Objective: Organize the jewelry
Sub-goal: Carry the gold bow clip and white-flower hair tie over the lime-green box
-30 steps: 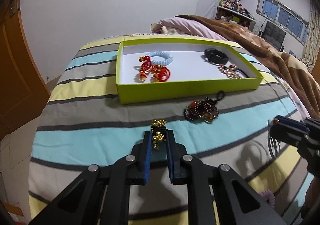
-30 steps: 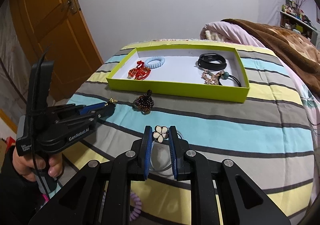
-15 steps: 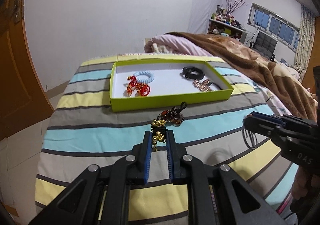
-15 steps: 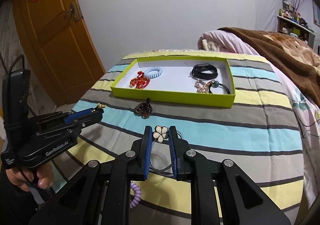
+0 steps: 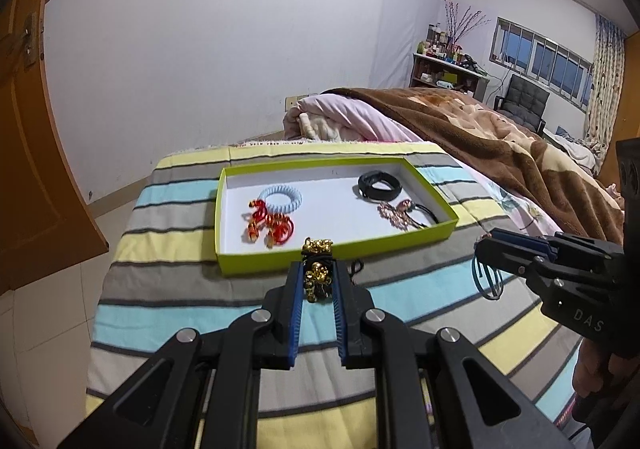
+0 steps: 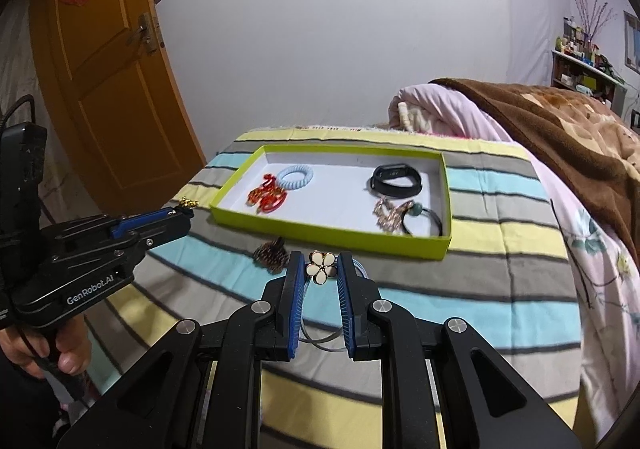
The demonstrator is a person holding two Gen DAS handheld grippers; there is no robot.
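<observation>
two pieces lifted off the bed, bound for the green tray

left gripper (image 5: 316, 281): jaws narrow, clamped on a gold bead charm (image 5: 317, 263) with a dark cord, held clear of the striped bedspread (image 5: 168, 289) just short of the tray (image 5: 332, 254), probably so it can pass over the rim. right gripper (image 6: 322, 274): jaws narrow, pinching a white flower hair tie (image 6: 321, 266) by its blossom, the loop hanging free below. tray contents: light blue coil tie (image 5: 280, 198) and red ornament (image 5: 269, 224) at the left end, black band (image 5: 379, 185) and rose-gold clip (image 5: 394, 214) at the right, apparently sorted by kind, the middle bare. a dark beaded piece (image 6: 272, 255) lies on the bedspread in front of the tray, not yet collected.
</observation>
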